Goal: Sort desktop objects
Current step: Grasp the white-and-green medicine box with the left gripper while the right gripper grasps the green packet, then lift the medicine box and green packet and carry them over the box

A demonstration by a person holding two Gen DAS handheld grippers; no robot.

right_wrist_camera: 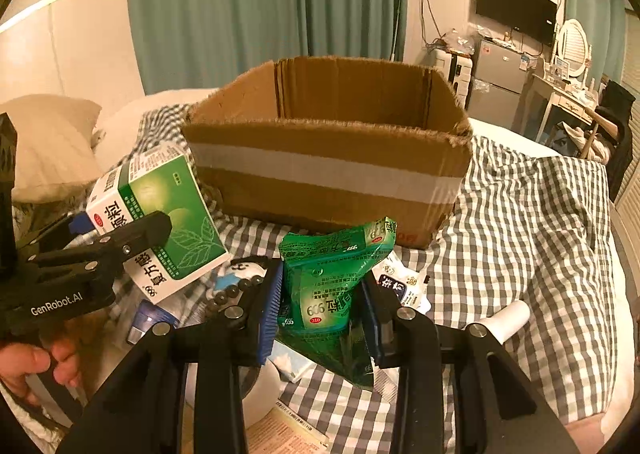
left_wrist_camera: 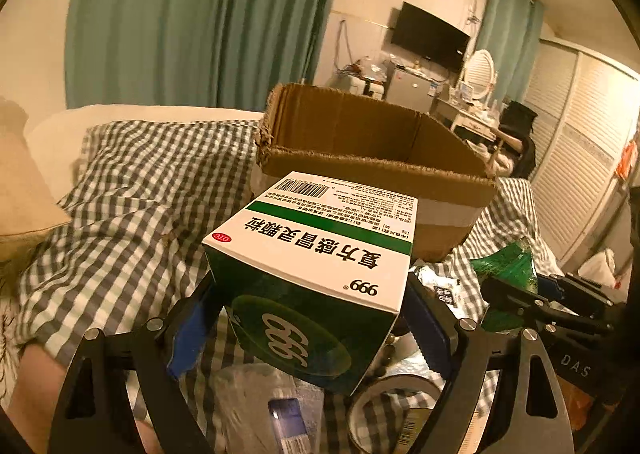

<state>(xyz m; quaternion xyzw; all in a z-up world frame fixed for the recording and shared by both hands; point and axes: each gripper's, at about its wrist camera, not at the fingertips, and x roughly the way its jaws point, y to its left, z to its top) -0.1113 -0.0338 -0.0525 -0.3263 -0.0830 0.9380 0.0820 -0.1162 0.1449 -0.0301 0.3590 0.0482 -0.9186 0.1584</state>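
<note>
Here the left hand-held gripper (left_wrist_camera: 312,318) pinches a green-and-white medicine box (left_wrist_camera: 316,274); the right hand-held gripper (right_wrist_camera: 322,318) pinches a crumpled green sachet (right_wrist_camera: 332,286).

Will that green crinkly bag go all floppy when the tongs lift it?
Probably. The green bag looks like thin foil, creased and bent where the right tongs pinch it, so it likely sags. It seems light for its size. The shiny surface may be slippery, though the pads squeeze both sides.

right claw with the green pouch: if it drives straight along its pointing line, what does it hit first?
Probably the cardboard box. The right claw, shut on the green pouch, faces the box's taped front wall. Only checked bedding shows between them, though depth is hard to judge.
</note>
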